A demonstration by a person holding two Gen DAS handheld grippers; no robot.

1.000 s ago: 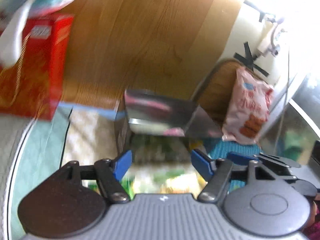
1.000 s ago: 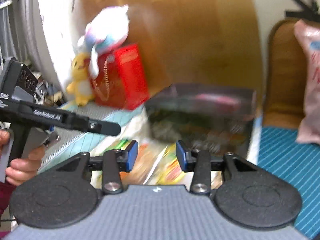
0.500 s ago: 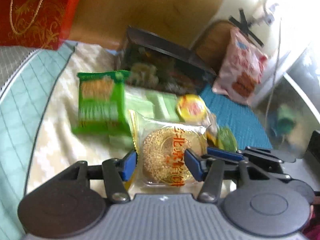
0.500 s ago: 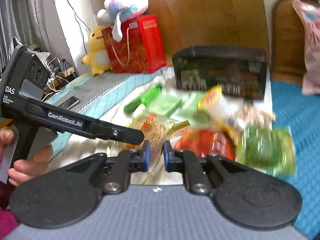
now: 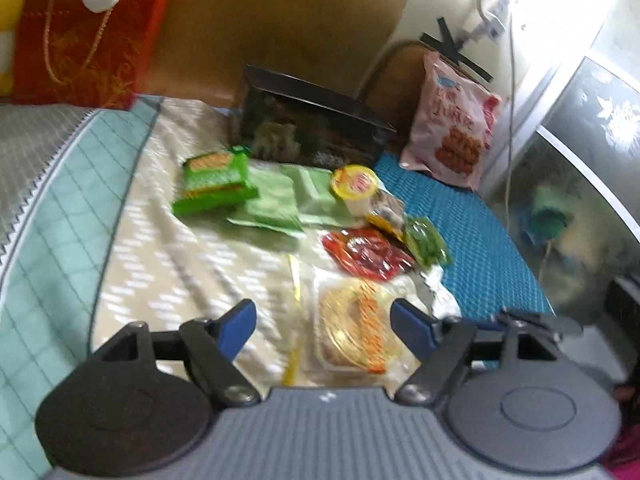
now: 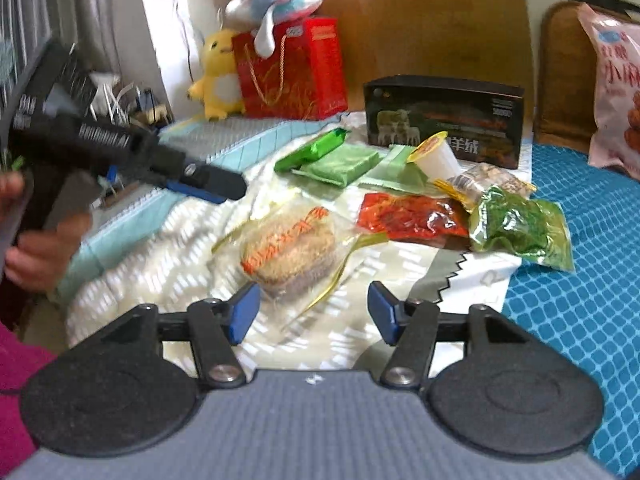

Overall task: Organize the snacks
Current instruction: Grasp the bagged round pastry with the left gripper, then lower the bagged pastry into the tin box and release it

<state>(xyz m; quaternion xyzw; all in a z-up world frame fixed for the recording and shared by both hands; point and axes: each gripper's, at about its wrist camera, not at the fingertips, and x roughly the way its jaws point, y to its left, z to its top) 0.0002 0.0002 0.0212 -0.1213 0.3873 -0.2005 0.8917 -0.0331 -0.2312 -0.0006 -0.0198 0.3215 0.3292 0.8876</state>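
Note:
Several snacks lie on a cream cloth [image 6: 168, 248]. A round sesame cake in clear wrap [image 6: 292, 244] [image 5: 356, 328] lies nearest. Behind it are a red packet [image 6: 412, 216] [image 5: 366, 254], a green vegetable packet [image 6: 520, 224] [image 5: 424, 240], a nut packet [image 6: 488, 178], a jelly cup [image 6: 436, 156] [image 5: 354, 186], pale green packets [image 6: 340, 166] [image 5: 276, 200] and a green biscuit pack [image 5: 212, 184] [image 6: 316, 148]. My left gripper [image 5: 324, 324] is open just above the cake. My right gripper [image 6: 312, 312] is open, just short of the cake. The left gripper also shows in the right wrist view [image 6: 204, 182].
A dark box [image 6: 444, 120] [image 5: 308, 124] stands behind the snacks. A red gift bag [image 6: 292, 68] with plush toys [image 6: 218, 76] is at the back left. A pink snack bag [image 6: 616, 92] [image 5: 456, 124] leans on a chair at the right. A blue mat [image 6: 580, 288] covers the right side.
Both grippers tilted down from the wall to the snacks and drew back. The right gripper opened from nearly shut to wide; the left widened too.

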